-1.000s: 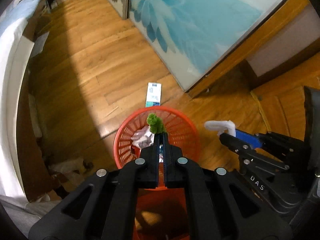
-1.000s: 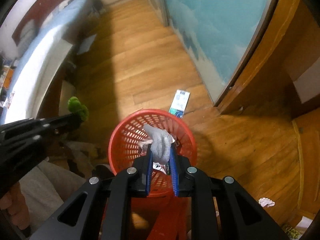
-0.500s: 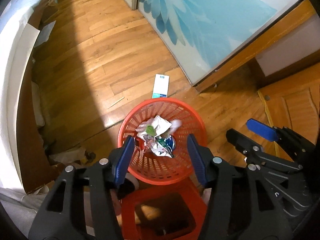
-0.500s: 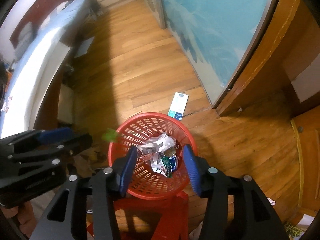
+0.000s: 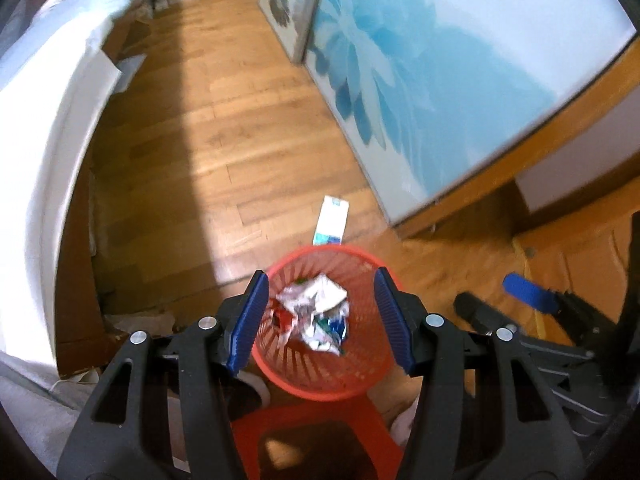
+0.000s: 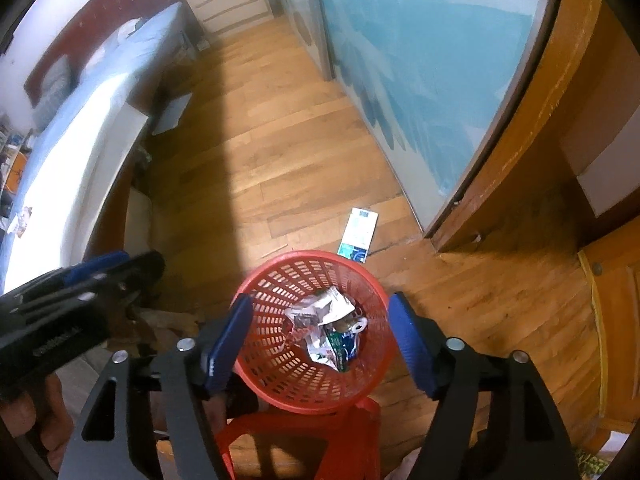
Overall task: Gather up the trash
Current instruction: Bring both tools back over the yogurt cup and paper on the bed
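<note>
A: How are the two tools set at this moment?

B: The left hand-held gripper (image 5: 320,316) is seen spread apart with nothing between its blue pads (image 5: 248,320), at the lower centre of its frame. The right hand-held gripper (image 6: 320,344) has just been opening and is likewise released and empty. Both are held above the red basket (image 6: 260,280), which is perched on a red stool (image 6: 296,436).

A: And where is the trash?

B: Crumpled paper and wrappers (image 5: 316,312) are lying inside the basket. One flat white-and-blue carton (image 6: 359,234) is left on the wooden floor (image 6: 256,152), just beyond the basket's far rim, near the base of the blue flower panel (image 6: 420,60) at the upper right. Something small and pale is glimpsed at the lower right edge of the right view, but it cannot be made out.

A: How would that carton be expected to handle?

B: It is judged to be light, thin and easily crushed, and probably smooth enough to slide on the boards. Since it lies flat, a long edge would best be pinched across its narrow width, with one finger slipped under the side.
</note>
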